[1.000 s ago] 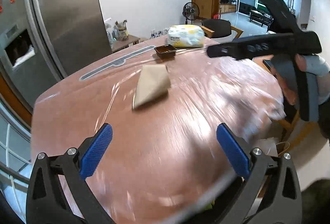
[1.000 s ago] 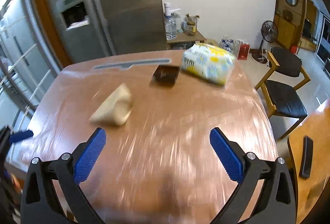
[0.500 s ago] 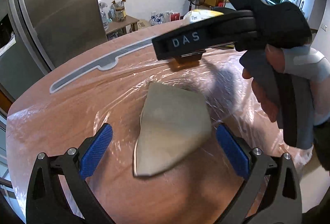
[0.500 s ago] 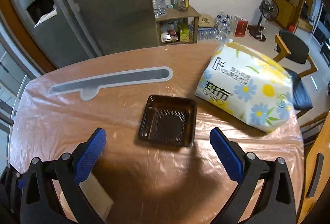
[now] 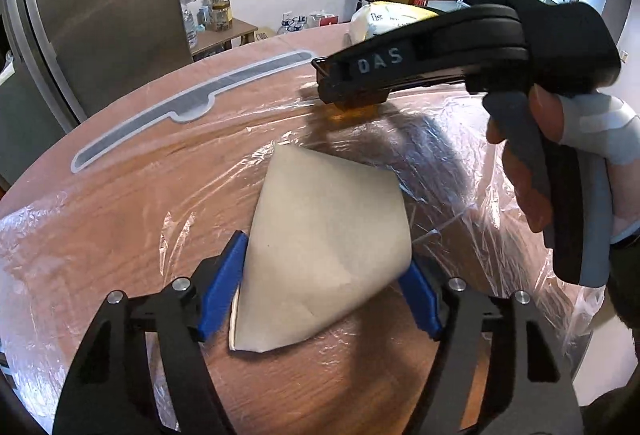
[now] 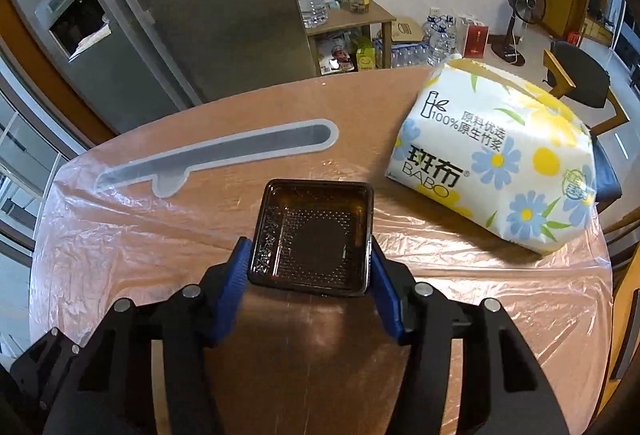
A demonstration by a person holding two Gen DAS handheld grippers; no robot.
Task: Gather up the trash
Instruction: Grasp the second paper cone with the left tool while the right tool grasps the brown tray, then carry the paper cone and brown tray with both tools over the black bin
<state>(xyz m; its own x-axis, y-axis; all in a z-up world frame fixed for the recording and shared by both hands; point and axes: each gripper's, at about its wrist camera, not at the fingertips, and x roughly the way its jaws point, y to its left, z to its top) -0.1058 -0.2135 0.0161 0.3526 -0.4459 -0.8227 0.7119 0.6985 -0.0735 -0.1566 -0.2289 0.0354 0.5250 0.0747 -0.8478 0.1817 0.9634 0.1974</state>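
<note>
Your left hand-held gripper (image 5: 320, 285) has just closed its jaws: pads now pinch the folded beige paper (image 5: 326, 255) on the worktop (image 5: 120, 203), vs wide open before. Your right hand-held gripper (image 6: 310, 283) likewise just closed onto the brown plastic tray (image 6: 314, 235), w/ tissue pack (image 6: 496, 167) beside it.

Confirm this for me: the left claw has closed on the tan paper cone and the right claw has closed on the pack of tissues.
Not quite. The right claw has closed on the dark plastic tray, not the pack of tissues, which lies apart to the right, as the right wrist view shows. The left claw has indeed just closed on the tan paper cone.
</note>
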